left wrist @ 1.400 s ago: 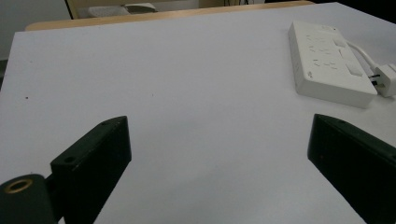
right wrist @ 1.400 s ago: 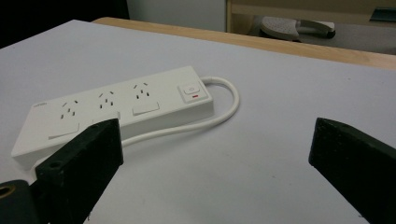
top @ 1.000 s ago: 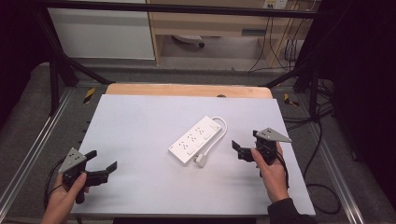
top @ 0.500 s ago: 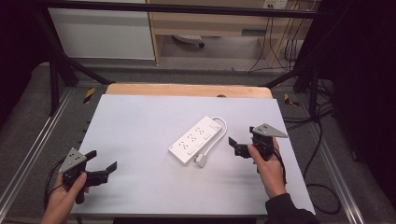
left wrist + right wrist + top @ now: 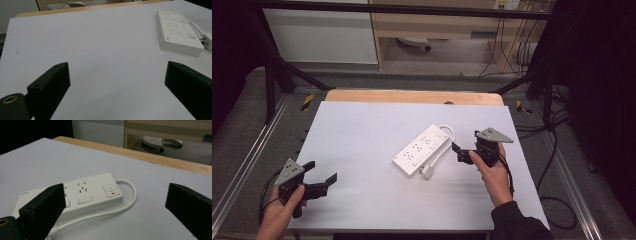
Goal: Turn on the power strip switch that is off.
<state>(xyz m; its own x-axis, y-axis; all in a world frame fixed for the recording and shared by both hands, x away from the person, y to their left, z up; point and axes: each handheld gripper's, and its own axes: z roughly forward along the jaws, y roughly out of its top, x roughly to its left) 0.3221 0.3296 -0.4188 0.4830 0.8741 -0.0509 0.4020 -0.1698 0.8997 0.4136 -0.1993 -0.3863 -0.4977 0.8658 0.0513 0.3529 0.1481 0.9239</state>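
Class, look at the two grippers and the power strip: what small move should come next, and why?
Probably ease the right gripper forward to the power strip. Its jaws stand open, short of the strip, with the cable curving before them; the left gripper is farther away.

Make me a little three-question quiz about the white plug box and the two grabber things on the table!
1. True or false: the right gripper is clamped on the power strip.
2. Which gripper is nearer the power strip: left or right?
3. The strip's cable is: A black, B white, C red.

Key: 1 false, its jaws are open and apart from it. 2 right; the left gripper is near the table's front left corner. 3 B.
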